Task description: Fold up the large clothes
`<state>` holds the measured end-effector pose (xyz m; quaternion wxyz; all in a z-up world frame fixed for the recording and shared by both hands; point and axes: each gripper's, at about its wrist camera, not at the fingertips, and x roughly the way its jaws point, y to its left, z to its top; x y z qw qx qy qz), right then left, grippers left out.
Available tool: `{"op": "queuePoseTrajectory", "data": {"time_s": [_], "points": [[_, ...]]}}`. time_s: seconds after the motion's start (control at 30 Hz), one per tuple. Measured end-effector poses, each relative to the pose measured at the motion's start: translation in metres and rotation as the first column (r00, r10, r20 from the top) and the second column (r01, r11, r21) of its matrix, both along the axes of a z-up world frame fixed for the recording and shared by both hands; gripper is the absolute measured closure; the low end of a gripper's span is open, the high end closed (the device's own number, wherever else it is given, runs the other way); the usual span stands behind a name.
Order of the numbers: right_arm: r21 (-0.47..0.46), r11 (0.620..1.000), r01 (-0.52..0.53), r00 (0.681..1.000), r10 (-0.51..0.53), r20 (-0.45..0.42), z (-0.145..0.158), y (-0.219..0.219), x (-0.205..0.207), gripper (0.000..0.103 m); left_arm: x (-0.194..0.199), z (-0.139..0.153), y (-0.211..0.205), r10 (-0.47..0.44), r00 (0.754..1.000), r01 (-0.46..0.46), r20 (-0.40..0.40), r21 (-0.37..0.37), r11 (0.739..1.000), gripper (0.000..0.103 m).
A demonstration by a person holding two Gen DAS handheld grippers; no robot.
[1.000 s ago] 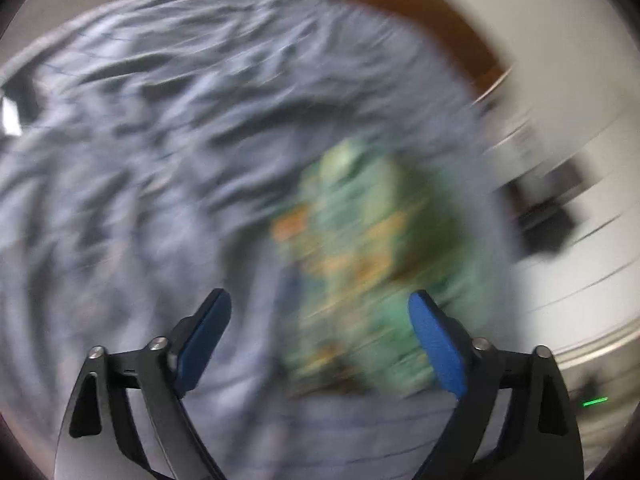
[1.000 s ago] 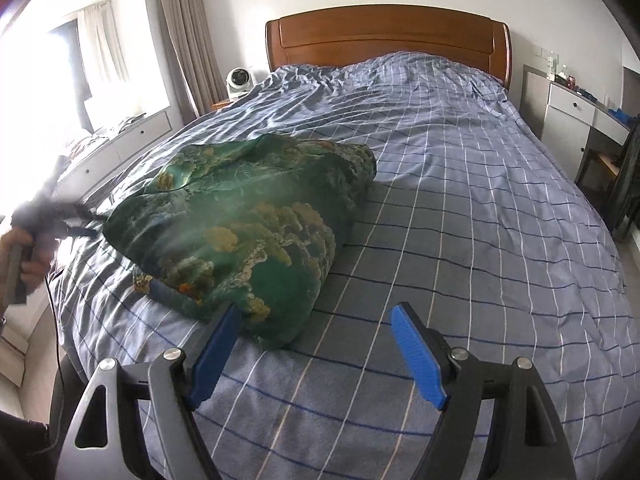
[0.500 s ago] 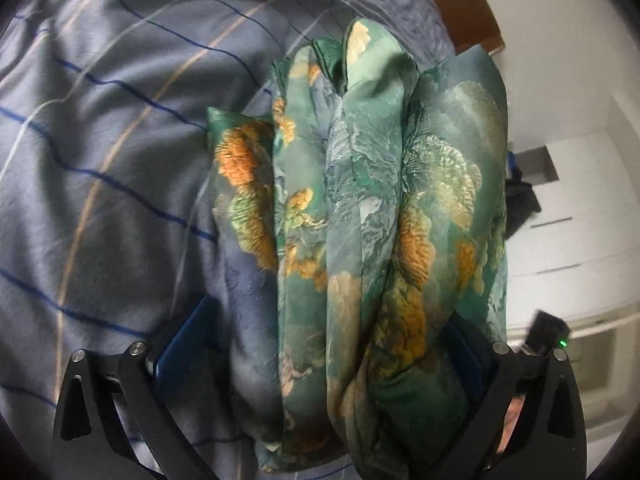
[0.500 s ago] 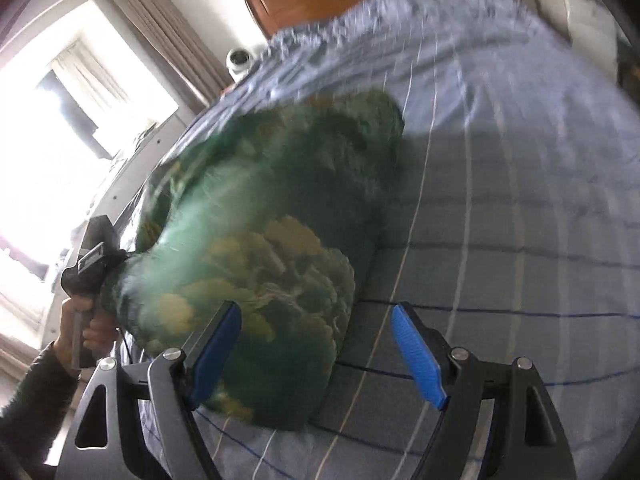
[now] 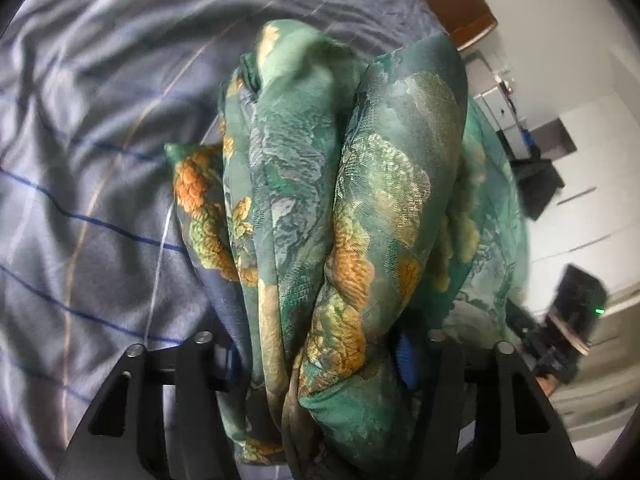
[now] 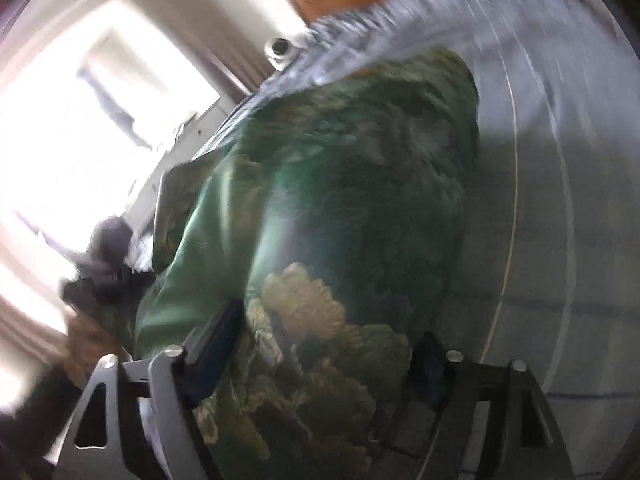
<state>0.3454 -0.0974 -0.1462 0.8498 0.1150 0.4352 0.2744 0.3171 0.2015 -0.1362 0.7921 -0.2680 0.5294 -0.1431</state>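
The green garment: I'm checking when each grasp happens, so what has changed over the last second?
The left hand-held gripper swung in from open above the bed and closed on a bunched fold of the green garment. The right hand-held gripper, open and short of the pile a second ago, has pushed forward so cloth now fills its jaws, which look only partly closed. The garment stays on the striped bedding.

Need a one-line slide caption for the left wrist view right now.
Left gripper clamped on bunched folds of the green floral garment, above the blue-striped bedsheet.
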Motion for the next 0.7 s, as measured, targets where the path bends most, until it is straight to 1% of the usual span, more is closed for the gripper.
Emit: {"op": "queuePoseTrajectory", "data": {"time_s": [0.07, 0.1, 0.13, 0.2, 0.23, 0.3, 0.37, 0.43, 0.47, 0.5, 0.53, 0.57, 0.6, 0.63, 0.67, 0.7], "points": [[-0.06, 0.998, -0.023, 0.994, 0.029, 0.103, 0.023, 0.013, -0.016, 0.03, -0.002, 0.018, -0.015, -0.018, 0.999, 0.016, 0.046, 0.044, 0.999, 0.046], [-0.082, 0.996, -0.031, 0.987, 0.043, 0.153, 0.034, 0.018, -0.022, 0.03, 0.0, 0.03, -0.023, -0.023, 0.997, 0.018, 0.077, 0.065, 0.998, 0.046], [-0.092, 0.995, -0.038, 0.977, 0.056, 0.204, 0.048, 0.02, -0.026, 0.03, 0.003, 0.036, -0.026, -0.019, 0.995, 0.012, 0.095, 0.071, 0.997, 0.046], [-0.095, 0.995, -0.035, 0.968, 0.058, 0.245, 0.063, 0.018, -0.022, 0.03, 0.022, 0.049, -0.034, -0.018, 0.991, 0.007, 0.135, 0.078, 0.997, 0.046], [-0.09, 0.995, -0.035, 0.964, 0.057, 0.261, 0.07, 0.014, -0.012, 0.03, 0.034, 0.053, -0.038, -0.018, 0.989, 0.006, 0.15, 0.079, 0.997, 0.046], [-0.071, 0.997, -0.027, 0.963, 0.045, 0.266, 0.074, 0.0, 0.005, 0.03, 0.061, 0.057, -0.046, -0.017, 0.985, 0.0, 0.171, 0.094, 0.996, 0.046], [-0.044, 0.999, -0.016, 0.969, 0.027, 0.245, 0.069, -0.014, 0.035, 0.03, 0.083, 0.056, -0.054, -0.029, 0.983, 0.006, 0.18, 0.131, 0.991, 0.045], [-0.03, 1.0, -0.01, 0.978, 0.016, 0.208, 0.06, -0.023, 0.058, 0.03, 0.106, 0.04, -0.065, -0.037, 0.987, 0.015, 0.155, 0.146, 0.989, 0.043], [-0.021, 1.0, -0.007, 0.983, 0.011, 0.182, 0.052, -0.031, 0.067, 0.03, 0.104, 0.034, -0.051, -0.037, 0.989, 0.017, 0.14, 0.143, 0.99, 0.042], [-0.012, 1.0, 0.002, 0.989, -0.001, 0.146, 0.043, -0.036, 0.078, 0.03, 0.103, 0.023, -0.044, -0.039, 0.992, 0.021, 0.117, 0.146, 0.989, 0.039], [-0.002, 1.0, 0.017, 0.996, -0.017, 0.09, 0.026, -0.043, 0.091, 0.03, 0.108, 0.008, -0.046, -0.032, 0.996, 0.018, 0.084, 0.16, 0.987, 0.033], [0.004, 1.0, 0.025, 0.998, -0.026, 0.049, 0.015, -0.048, 0.096, 0.029, 0.108, 0.005, -0.041, -0.011, 0.996, -0.004, 0.094, 0.16, 0.987, 0.029], [0.014, 0.999, 0.05, 0.998, -0.05, -0.035, -0.005, -0.055, 0.104, 0.027, 0.104, 0.006, -0.034, 0.012, 0.993, -0.029, 0.121, 0.14, 0.99, 0.024], [0.034, 0.996, 0.082, 0.994, -0.079, -0.072, -0.015, -0.062, 0.108, 0.026, 0.096, 0.011, -0.028, 0.033, 0.988, -0.05, 0.151, 0.111, 0.993, 0.023], [0.075, 0.991, 0.113, 0.99, -0.106, -0.09, -0.02, -0.071, 0.105, 0.021, 0.088, 0.017, -0.023, 0.04, 0.985, -0.058, 0.165, 0.111, 0.992, 0.022], [0.11, 0.984, 0.14, 0.988, -0.131, -0.084, -0.02, -0.079, 0.1, 0.016, 0.078, 0.027, -0.02, 0.04, 0.98, -0.068, 0.194, 0.142, 0.988, 0.018]]}}
